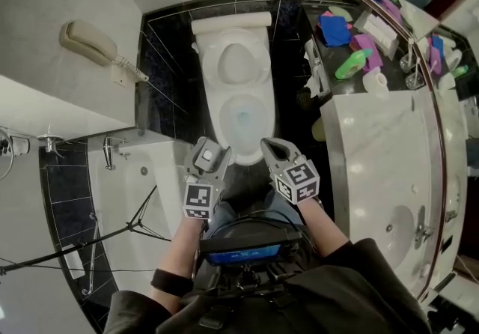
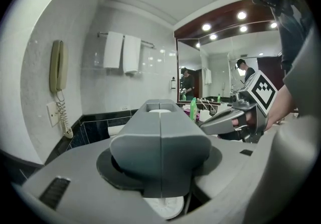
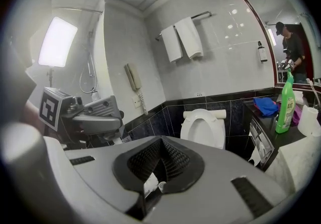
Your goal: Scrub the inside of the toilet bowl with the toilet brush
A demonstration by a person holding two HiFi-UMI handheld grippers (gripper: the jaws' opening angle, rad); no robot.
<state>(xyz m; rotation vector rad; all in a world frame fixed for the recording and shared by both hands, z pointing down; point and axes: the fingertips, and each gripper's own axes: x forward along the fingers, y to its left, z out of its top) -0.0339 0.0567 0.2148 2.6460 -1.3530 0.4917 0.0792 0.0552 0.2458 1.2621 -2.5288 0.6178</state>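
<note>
A white toilet bowl [image 1: 241, 117] stands against the black-tiled back wall, lid raised, blue-tinted water in its basin; its front rim lies just ahead of both tongs. The left gripper [image 1: 210, 154] hovers near the rim's left front, its jaws pressed together along a seam with nothing between them; the right gripper [image 1: 271, 147] hovers near the right front, its ribbed pads also meeting and empty. A strip of dark floor [image 1: 168, 100] runs along each side of the toilet; the bathtub [image 1: 142, 175] edge bounds the left strip, and the marble counter [image 1: 374, 145] edge crowds the right one. On the counter's far end sit a blue cloth [image 1: 334, 28] and a green bottle [image 1: 352, 64]; a wall telephone [image 1: 90, 42] hangs left of the toilet. No toilet brush can be made out; a white ribbed shape [image 2: 163, 207] under the left jaws is cut off and unclear; the person's body hides the floor nearest the camera.
</note>
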